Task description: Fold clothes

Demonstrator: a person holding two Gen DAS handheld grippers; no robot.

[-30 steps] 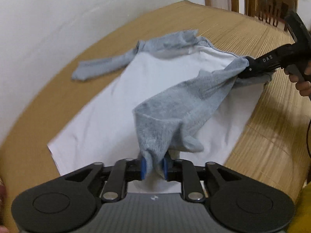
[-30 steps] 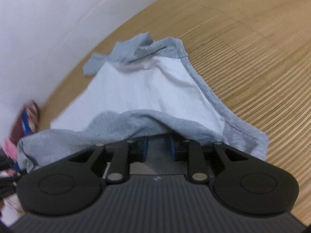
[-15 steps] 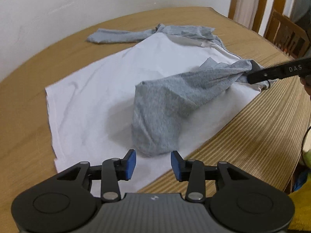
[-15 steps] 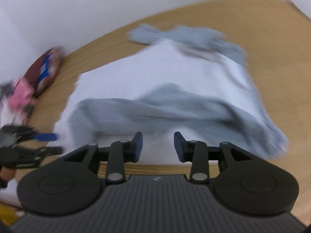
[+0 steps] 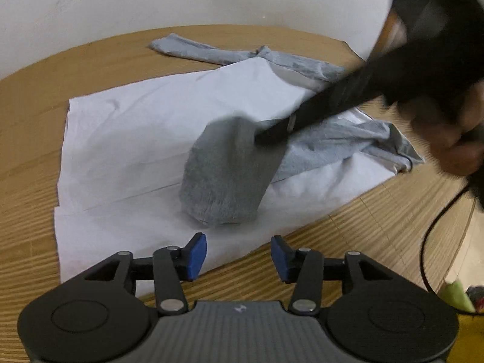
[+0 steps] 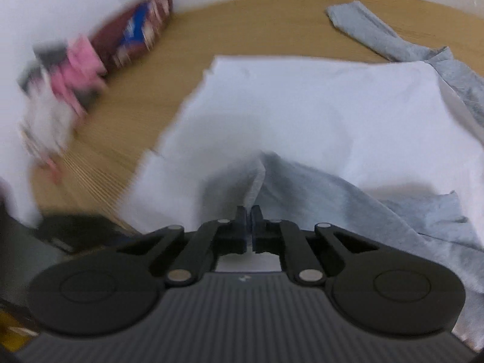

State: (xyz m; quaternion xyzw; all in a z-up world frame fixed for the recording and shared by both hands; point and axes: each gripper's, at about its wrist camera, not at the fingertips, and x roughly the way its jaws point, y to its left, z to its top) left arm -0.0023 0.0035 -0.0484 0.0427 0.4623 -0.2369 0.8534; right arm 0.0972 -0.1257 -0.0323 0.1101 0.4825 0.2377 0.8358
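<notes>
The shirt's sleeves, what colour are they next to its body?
The sleeves are heather grey; the body is plain white. The left wrist view shows it best.

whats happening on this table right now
A person with a gripper in each hand is folding a white shirt with grey sleeves on a wooden table. The near grey sleeve lies folded over the white body. The right gripper is shut, pinching a ridge of that sleeve. The left gripper is opening, with nothing between its pads. The far sleeve lies stretched out, not yet folded.
</notes>
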